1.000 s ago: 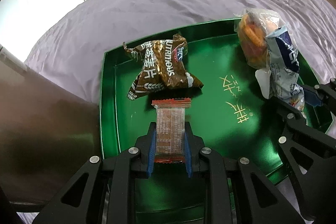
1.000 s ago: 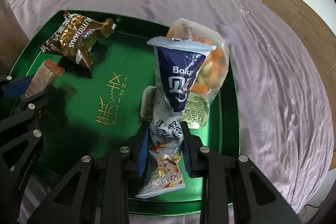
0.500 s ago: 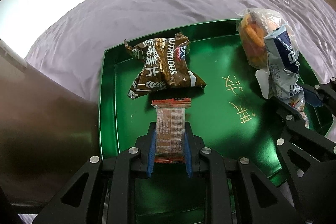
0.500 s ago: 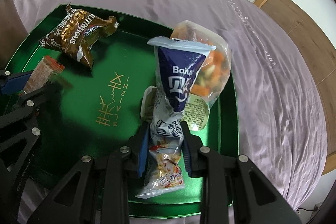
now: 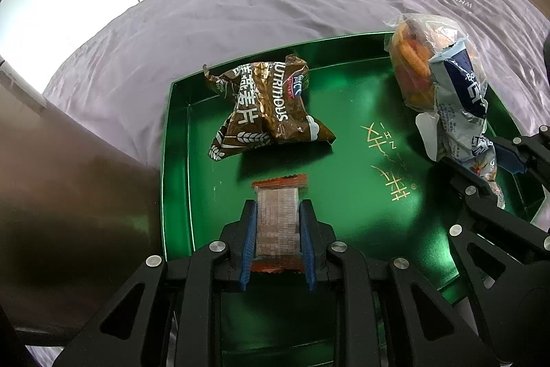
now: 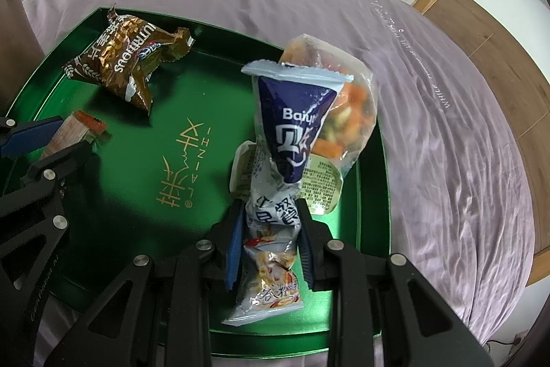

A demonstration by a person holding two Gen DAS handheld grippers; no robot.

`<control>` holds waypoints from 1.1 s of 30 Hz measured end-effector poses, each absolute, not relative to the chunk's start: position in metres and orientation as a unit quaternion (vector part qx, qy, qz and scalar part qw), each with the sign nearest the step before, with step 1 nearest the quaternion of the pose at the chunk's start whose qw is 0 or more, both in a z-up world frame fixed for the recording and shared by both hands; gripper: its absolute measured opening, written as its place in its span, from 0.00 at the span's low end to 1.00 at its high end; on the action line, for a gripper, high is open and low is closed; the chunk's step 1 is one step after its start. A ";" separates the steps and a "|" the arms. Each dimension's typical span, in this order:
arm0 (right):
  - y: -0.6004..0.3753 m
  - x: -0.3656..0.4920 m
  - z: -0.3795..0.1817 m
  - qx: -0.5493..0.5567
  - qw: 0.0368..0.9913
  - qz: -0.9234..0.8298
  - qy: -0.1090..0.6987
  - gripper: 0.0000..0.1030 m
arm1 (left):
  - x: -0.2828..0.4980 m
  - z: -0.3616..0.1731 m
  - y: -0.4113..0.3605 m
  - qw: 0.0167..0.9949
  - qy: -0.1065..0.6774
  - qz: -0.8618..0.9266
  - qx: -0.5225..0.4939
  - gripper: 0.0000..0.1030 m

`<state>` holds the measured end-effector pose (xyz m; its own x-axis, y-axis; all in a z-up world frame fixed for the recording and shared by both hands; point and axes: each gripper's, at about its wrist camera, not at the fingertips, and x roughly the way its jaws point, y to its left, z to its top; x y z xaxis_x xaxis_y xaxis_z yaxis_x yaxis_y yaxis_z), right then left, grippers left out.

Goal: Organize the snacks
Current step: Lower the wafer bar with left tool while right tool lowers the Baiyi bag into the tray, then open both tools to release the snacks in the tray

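Note:
A green tray (image 5: 343, 140) (image 6: 144, 195) lies on a purple bedspread. My left gripper (image 5: 277, 212) is shut on a small clear cracker pack with orange ends (image 5: 277, 222), held just above the tray's near left part; the same pack (image 6: 74, 133) shows at the left of the right wrist view. My right gripper (image 6: 271, 212) is shut on the middle of a blue and white snack bag (image 6: 292, 133) (image 5: 460, 105), which stands upright over the tray's right side. A brown NUTRITIOUS bag (image 5: 264, 112) (image 6: 127, 64) lies in the tray's far left corner.
A clear bag of orange and green snacks (image 6: 347, 112) (image 5: 412, 64) rests at the tray's right side behind the blue bag, with a small white packet (image 6: 319, 184) under it. A brown wooden surface (image 5: 68, 195) borders the bed on the left. White wardrobes stand beyond the bed.

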<state>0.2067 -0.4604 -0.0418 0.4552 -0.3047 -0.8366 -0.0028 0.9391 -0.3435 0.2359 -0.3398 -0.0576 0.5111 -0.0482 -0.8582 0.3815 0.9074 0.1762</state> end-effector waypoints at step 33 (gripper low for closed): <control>-0.473 0.174 0.018 -0.107 0.865 -0.125 0.474 0.67 | 0.222 -0.006 -0.335 0.870 0.448 -0.148 0.143 0.55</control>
<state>0.1745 -0.4728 0.0177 0.5195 -0.3169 -0.7935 0.1147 0.9462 -0.3027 0.2220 -0.3348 -0.0061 0.5552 -0.1305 -0.8214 0.3859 0.9153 0.1154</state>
